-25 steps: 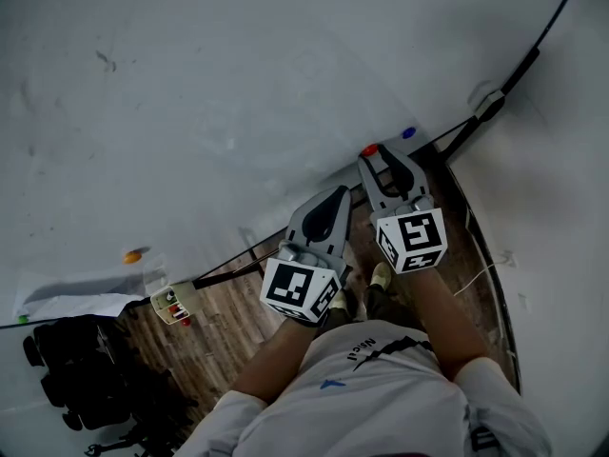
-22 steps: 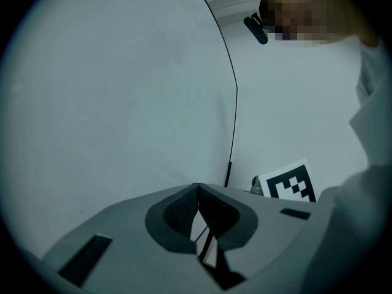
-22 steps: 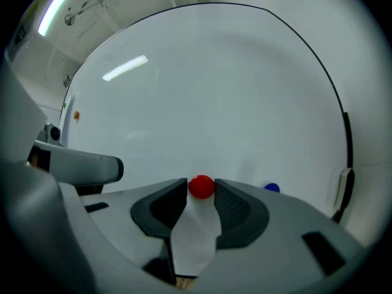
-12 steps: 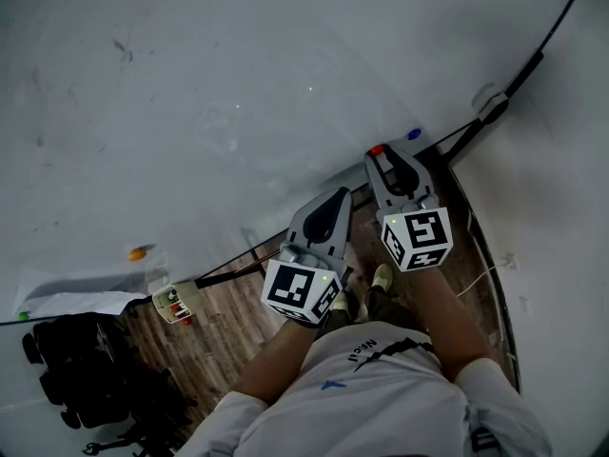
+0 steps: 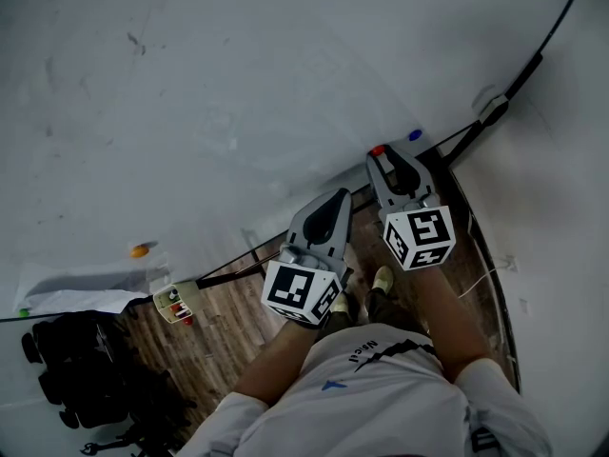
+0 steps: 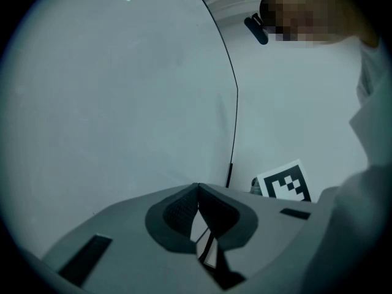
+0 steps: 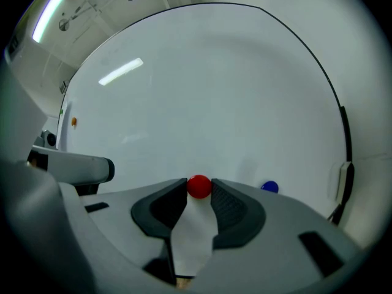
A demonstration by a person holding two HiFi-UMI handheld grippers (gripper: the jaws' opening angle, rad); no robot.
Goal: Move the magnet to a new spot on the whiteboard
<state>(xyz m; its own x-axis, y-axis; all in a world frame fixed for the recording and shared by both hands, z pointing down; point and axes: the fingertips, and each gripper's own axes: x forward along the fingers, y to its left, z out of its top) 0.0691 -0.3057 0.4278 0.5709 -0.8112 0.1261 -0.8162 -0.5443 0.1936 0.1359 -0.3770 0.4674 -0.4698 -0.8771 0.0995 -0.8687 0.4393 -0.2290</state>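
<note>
Right gripper view shows my right gripper (image 7: pixel 199 190) with jaws clamped on the red magnet (image 7: pixel 199 185) low on the whiteboard (image 7: pixel 202 90), left gripper (image 6: pixel 198 188) jaws together; pinched only at the tips, it may slip free.

A large whiteboard (image 5: pixel 238 84) stands in front of me and fills most of the head view. Its surface is pale grey-white, with a few faint dark smudges (image 5: pixel 135 42) toward the upper left. A thin black frame (image 5: pixel 533 65) runs along its edge. Three small round magnets sit on the board, all low down near its bottom edge. A red magnet (image 5: pixel 378 149) sits toward the lower right corner. A blue magnet (image 5: pixel 414 134) sits near it, closer to the corner, and the two do not touch. An orange magnet (image 5: pixel 139 250) sits well apart from both, far over on the left.
</note>
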